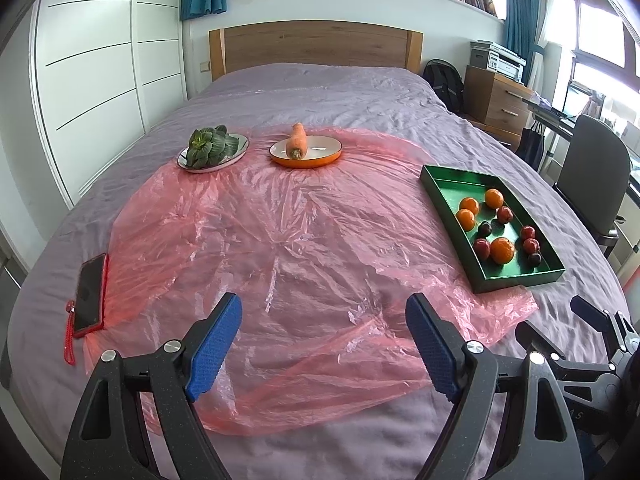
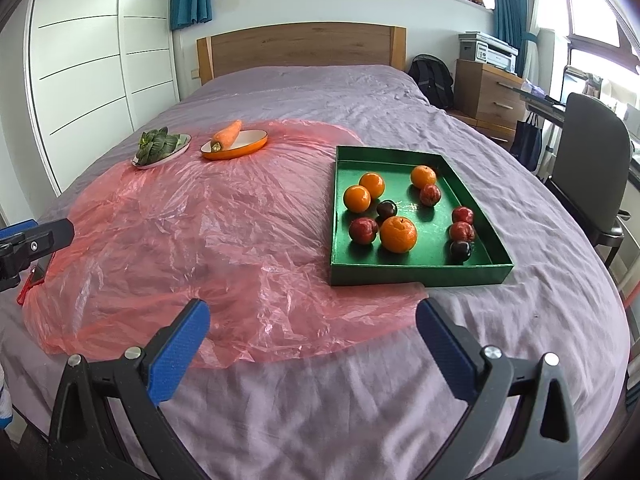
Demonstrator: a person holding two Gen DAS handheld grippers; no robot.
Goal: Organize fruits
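Left claw [image 1: 323,334]: nearest in the left wrist view, low in frame, spread wide with nothing between my blue pads, over the near part of the pink plastic sheet [image 1: 280,240].
Right claw [image 2: 313,334]: low in the right wrist view, also spread wide and holding nothing, over the purple bed cover [image 2: 320,408] just past the sheet's near edge.
Fruit: 4 oranges and 6 darker red-to-purple fruits, all loose inside the green tray [image 2: 420,272] at right of frame; the biggest orange [image 2: 398,234] sits near the tray's front wall, touching nothing I can be sure of.
Plates: a carrot [image 1: 298,141] lies on the orange dish [image 1: 306,158], leafy greens [image 1: 210,148] on the pale plate [image 1: 236,156], both in the upper middle of the left wrist view.
Progress: every fruit lies in the tray but mixed, not grouped by kind. That fits fruit gathered in from elsewhere, or fruit waiting to be sorted out; I cannot tell which.
Edges: tray walls are low, the front one nearest me; its front left corner rests on the sheet.
Open room: wide bare sheet mid-frame between tray and plates. A red-cased phone [image 1: 91,294] lies at left, on the sheet's edge.
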